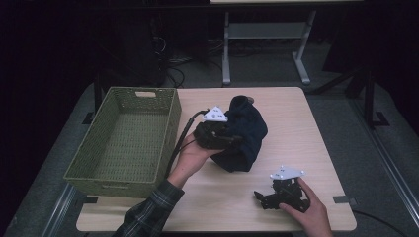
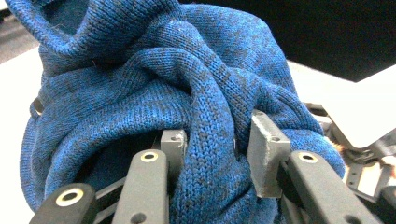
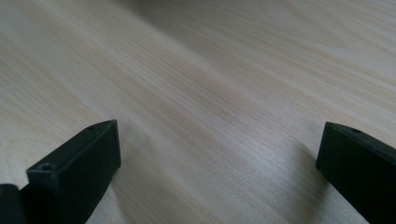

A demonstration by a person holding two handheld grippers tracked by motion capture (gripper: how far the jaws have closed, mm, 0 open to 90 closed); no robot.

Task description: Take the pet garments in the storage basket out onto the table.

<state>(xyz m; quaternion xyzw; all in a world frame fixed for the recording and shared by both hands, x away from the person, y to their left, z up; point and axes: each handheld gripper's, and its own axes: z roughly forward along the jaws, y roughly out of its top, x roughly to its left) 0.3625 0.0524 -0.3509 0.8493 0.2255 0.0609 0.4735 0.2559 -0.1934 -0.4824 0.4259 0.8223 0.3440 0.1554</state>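
A dark blue knitted garment point(image 1: 244, 133) is bunched up in the middle of the table. My left gripper point(image 1: 232, 139) presses into its left side and is shut on a thick fold of the knit point(image 2: 210, 140), which fills the gap between the two jaws. The garment point(image 2: 154, 79) piles up high in front of that gripper. My right gripper point(image 1: 260, 197) rests low on the table near the front right edge, a little way in front of the garment. Its jaws stand wide apart with bare wood point(image 3: 219, 121) between them.
A green woven basket point(image 1: 168, 123) with nothing in it stands at the table's left side, hanging over the left edge. Bare tabletop point(image 1: 306, 128) lies to the right of the garment. Desk legs and cables stand on the floor behind the table.
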